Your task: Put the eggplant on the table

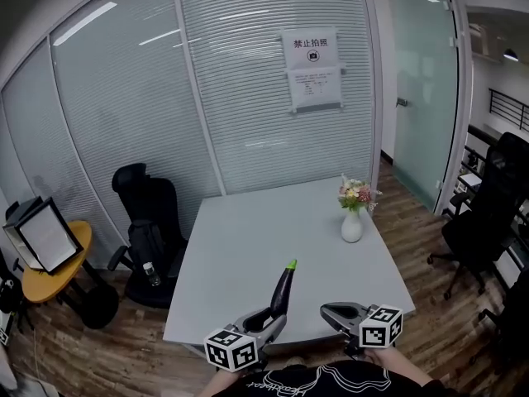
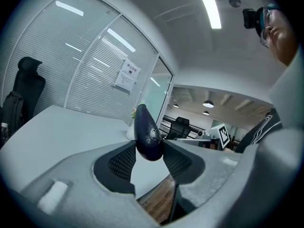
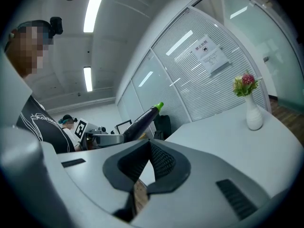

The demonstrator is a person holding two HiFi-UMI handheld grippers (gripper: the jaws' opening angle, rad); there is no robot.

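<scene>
A dark purple eggplant with a green stem stands tilted above the near edge of the white table. My left gripper is shut on its thick lower end. In the left gripper view both pads press the eggplant from either side at the left gripper's tips. My right gripper hovers just to the right over the table's near edge, shut with nothing in it. In the right gripper view the right gripper's tips meet, and the eggplant shows to the left.
A white vase of flowers stands at the table's far right. A black office chair is at the table's left side, with a round yellow side table beyond it. Glass walls close the back, and more chairs stand to the right.
</scene>
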